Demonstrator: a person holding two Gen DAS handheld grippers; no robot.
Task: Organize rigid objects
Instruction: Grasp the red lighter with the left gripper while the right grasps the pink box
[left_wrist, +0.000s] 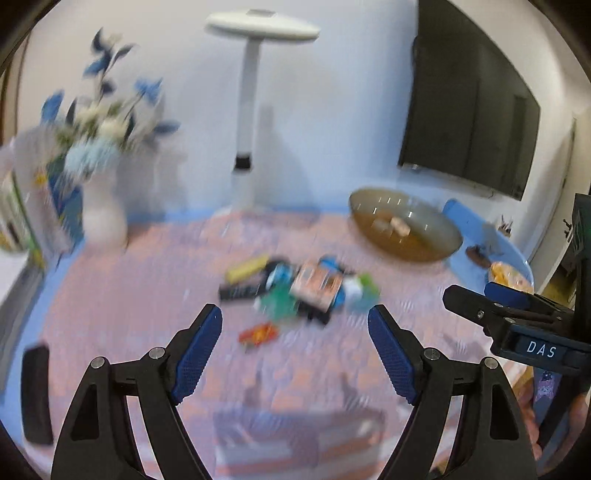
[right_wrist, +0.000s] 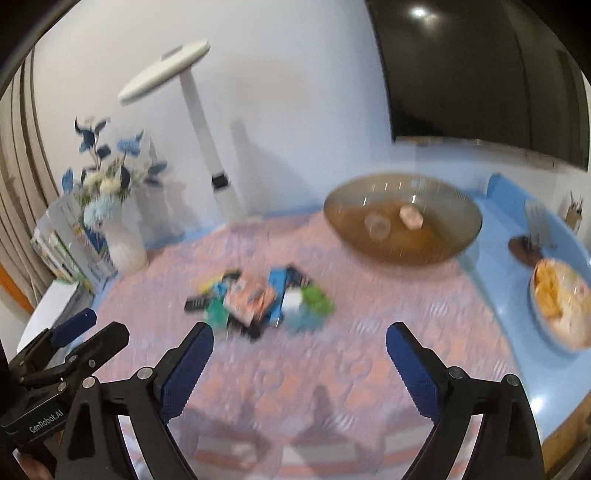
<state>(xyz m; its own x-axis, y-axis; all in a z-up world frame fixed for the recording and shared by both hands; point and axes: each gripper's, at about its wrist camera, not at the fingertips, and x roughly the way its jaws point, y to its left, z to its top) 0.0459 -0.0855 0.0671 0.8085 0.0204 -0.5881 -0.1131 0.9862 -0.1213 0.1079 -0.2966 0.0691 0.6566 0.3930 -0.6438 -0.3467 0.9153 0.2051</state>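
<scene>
Both the left gripper (left_wrist: 295, 317) and the right gripper (right_wrist: 300, 334) stand wide open and hold nothing, pointed down at the heap of small boxes and packets (left_wrist: 295, 288) that lies mid-surface, in front of the amber glass bowl (right_wrist: 402, 229). The view is blurred, so steady first. Then take one outlying piece, perhaps the red packet (left_wrist: 258, 333) on the heap's near side, rather than digging into the heap.

My right gripper (left_wrist: 517, 306) carries a label reading "DAS" on its body; my left gripper (right_wrist: 74, 332) carries "GenRobot.AI". Print elsewhere is too blurred.
</scene>
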